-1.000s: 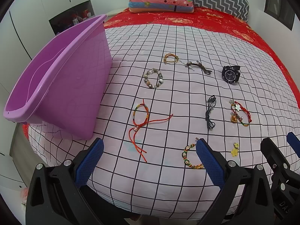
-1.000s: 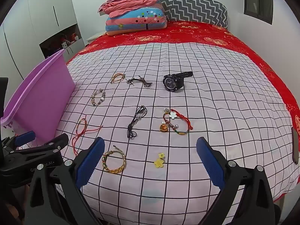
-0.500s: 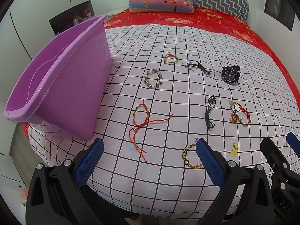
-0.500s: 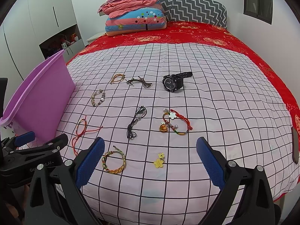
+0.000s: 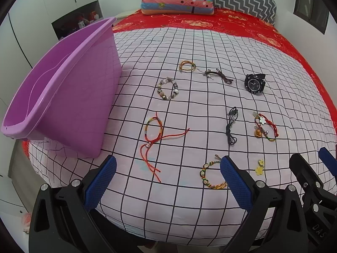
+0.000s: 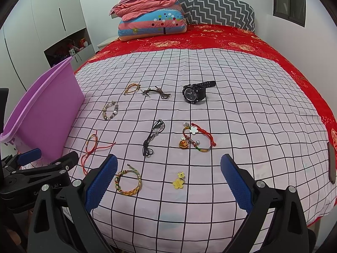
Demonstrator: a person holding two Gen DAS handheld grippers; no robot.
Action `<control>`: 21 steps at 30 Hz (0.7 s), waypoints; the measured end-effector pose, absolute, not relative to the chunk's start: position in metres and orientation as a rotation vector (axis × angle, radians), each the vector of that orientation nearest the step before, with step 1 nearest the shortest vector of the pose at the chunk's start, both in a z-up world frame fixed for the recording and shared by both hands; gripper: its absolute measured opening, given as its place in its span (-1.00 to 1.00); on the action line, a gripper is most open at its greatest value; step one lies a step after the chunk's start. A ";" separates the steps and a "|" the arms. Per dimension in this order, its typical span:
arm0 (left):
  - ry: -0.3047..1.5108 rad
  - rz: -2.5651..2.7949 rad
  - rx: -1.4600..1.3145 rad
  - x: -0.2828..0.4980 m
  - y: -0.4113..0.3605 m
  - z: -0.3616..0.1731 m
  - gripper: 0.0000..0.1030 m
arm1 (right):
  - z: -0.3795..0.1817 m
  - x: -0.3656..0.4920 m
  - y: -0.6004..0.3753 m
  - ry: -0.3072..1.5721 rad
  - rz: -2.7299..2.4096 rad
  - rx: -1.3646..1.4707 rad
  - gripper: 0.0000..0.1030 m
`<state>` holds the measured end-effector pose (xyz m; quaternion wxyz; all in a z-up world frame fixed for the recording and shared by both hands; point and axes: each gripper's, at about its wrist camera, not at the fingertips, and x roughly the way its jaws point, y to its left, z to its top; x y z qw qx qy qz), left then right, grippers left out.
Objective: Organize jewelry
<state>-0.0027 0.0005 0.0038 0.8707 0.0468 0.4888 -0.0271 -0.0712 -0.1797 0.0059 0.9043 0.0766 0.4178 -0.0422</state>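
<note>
Several pieces of jewelry lie spread on a checked bedsheet. A purple tub point(image 5: 63, 97) point(image 6: 44, 113) stands at the left. Pieces include a red cord bracelet point(image 5: 154, 136) point(image 6: 92, 145), a beaded bracelet point(image 5: 168, 88) point(image 6: 110, 111), a black watch point(image 5: 254, 83) point(image 6: 193, 93), a black cord point(image 5: 231, 126) point(image 6: 152, 138), a red charm bracelet point(image 5: 265, 127) point(image 6: 197, 138), a woven bead bracelet point(image 5: 211, 176) point(image 6: 127, 181) and a yellow charm point(image 5: 260, 168) point(image 6: 179, 181). My left gripper point(image 5: 166, 181) and right gripper point(image 6: 167, 181) both hang open at the bed's near edge, holding nothing.
A gold bracelet point(image 5: 187, 66) and a brown cord point(image 5: 219, 76) lie farther back. Folded quilts point(image 6: 151, 21) and a zigzag pillow point(image 6: 217, 6) sit at the head of the bed on a red cover point(image 6: 231, 40). White wardrobes point(image 6: 38, 21) stand left.
Both cameras have drifted back very slightly; the jewelry sits a touch higher in view. Nothing on the bed has moved and both grippers stay open.
</note>
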 end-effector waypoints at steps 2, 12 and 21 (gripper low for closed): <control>1.019 -0.058 0.095 -0.003 0.001 0.005 0.88 | 0.007 -0.071 -0.180 0.862 -0.087 0.157 0.82; 1.019 -0.061 0.085 -0.004 0.003 0.005 0.87 | 0.009 -0.072 -0.181 0.859 -0.088 0.159 0.82; 1.015 -0.071 0.087 -0.005 0.002 0.006 0.87 | 0.009 -0.072 -0.182 0.856 -0.090 0.159 0.82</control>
